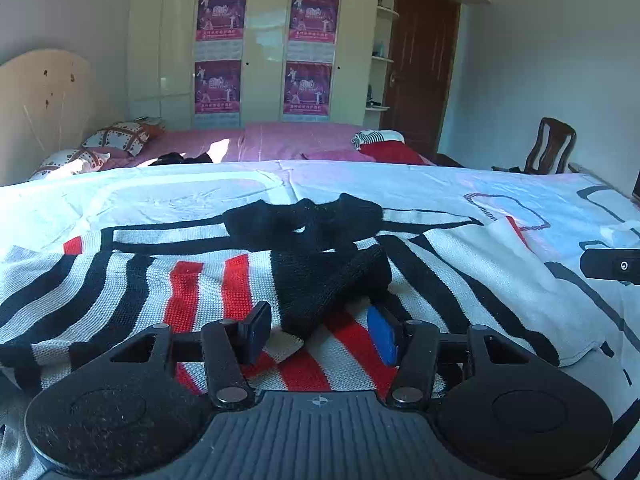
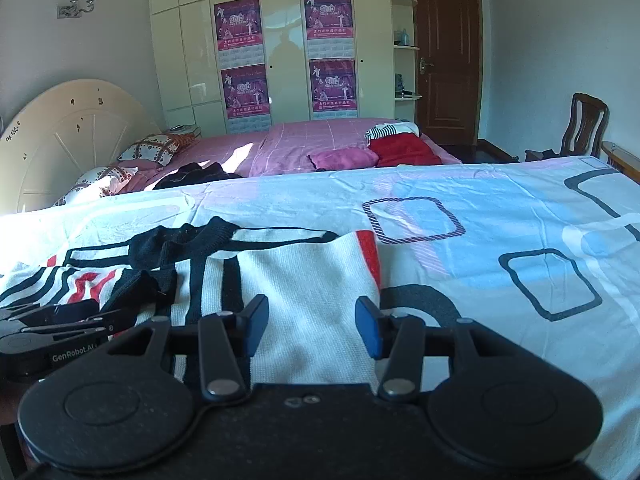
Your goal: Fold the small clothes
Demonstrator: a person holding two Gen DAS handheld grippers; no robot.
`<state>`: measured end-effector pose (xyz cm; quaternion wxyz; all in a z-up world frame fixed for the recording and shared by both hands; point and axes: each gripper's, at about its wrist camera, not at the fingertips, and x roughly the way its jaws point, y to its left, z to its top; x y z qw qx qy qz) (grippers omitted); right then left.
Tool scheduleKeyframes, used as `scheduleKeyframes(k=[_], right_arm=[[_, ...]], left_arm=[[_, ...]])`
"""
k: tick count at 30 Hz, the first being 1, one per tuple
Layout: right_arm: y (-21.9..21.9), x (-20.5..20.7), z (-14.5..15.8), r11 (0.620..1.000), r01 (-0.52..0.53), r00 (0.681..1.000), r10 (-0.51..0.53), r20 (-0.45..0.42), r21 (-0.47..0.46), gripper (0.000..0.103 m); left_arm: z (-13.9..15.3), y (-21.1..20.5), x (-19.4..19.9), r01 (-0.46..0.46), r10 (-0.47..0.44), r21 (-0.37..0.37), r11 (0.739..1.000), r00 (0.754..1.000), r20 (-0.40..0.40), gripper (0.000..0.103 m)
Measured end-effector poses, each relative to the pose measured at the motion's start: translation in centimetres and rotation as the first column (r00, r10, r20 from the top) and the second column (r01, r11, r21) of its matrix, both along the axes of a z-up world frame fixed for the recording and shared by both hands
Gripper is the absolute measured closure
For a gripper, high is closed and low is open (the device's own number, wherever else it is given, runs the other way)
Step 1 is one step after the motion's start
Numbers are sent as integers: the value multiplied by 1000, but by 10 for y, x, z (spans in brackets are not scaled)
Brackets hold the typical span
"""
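A knit sweater with black, white and red stripes (image 1: pixel 208 284) lies spread on the bed. Its black collar (image 1: pixel 304 220) is at the far side and a black sleeve cuff (image 1: pixel 332 284) is folded over the middle. My left gripper (image 1: pixel 320 332) is open, its jaws either side of the cuff's near end, just above the sweater. In the right wrist view the sweater's white part (image 2: pixel 304 280) lies under my right gripper (image 2: pixel 312 324), which is open and empty above it. The left gripper (image 2: pixel 52 336) shows at the left edge there.
The sweater lies on a white bedsheet (image 2: pixel 500 220) with black square patterns. Behind is a pink bed (image 2: pixel 320 140) with pillows, a red garment (image 2: pixel 404 148) and dark clothes. A wardrobe with posters, a brown door and a wooden chair (image 2: pixel 584 128) stand at the back.
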<state>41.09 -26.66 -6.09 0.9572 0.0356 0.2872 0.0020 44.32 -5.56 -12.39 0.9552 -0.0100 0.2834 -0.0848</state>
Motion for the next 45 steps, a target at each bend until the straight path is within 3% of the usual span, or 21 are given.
scheduleKeyframes(k=[8, 10, 13, 17, 23, 24, 25, 26, 27, 30, 33, 36, 38, 41, 45], right_arm=[[29, 23, -3, 998, -3, 999, 5, -34, 64, 56], [45, 29, -3, 995, -42, 998, 45, -38, 87, 56], [73, 38, -5, 987, -105, 993, 112, -46, 124, 56], [101, 56, -18, 967, -145, 982, 167, -91, 207, 56], [105, 83, -38, 910, -69, 972, 154, -178, 409, 54], [105, 87, -41, 909, -53, 972, 143, -188, 414, 58], [107, 88, -41, 915, -48, 972, 135, -191, 401, 66], [110, 90, -40, 923, -64, 972, 144, -185, 379, 91], [112, 88, -37, 932, -83, 974, 151, -169, 353, 95], [118, 71, -11, 953, -174, 982, 186, -26, 246, 96], [101, 56, 10, 974, -148, 988, 137, 73, 171, 96], [66, 60, 1, 990, -20, 1000, 17, 25, 139, 96], [49, 68, -13, 980, -13, 999, 23, -48, 197, 96], [52, 61, -14, 984, -49, 998, 54, -23, 172, 95], [48, 58, -20, 979, -36, 999, 41, -24, 201, 95]], left_arm=[[14, 38, -31, -84, 83, 27, 996, 996, 20, 50], [19, 61, -54, -142, 139, 40, 989, 987, 75, 50], [18, 96, -83, -232, 225, 93, 968, 971, 86, 50], [1, 141, -95, -318, 321, 81, 944, 947, -18, 50], [-12, 154, -82, -268, 271, 50, 962, 962, -48, 50], [-17, 154, -78, -268, 271, 54, 962, 960, -65, 50], [-21, 156, -75, -273, 275, 43, 961, 958, -80, 50], [-23, 158, -74, -282, 283, 18, 959, 955, -85, 50], [-24, 161, -74, -288, 286, -5, 958, 954, -88, 50], [-27, 160, -73, -288, 286, -6, 958, 954, -90, 50], [-29, 161, -73, -292, 290, -15, 956, 953, -92, 50], [-30, 163, -73, -299, 295, -25, 954, 951, -95, 50], [-28, 160, -74, -296, 294, -12, 955, 952, -85, 50], [-24, 156, -71, -288, 288, 23, 957, 956, -50, 50], [-32, 169, -64, -318, 312, -53, 947, 945, -102, 50]])
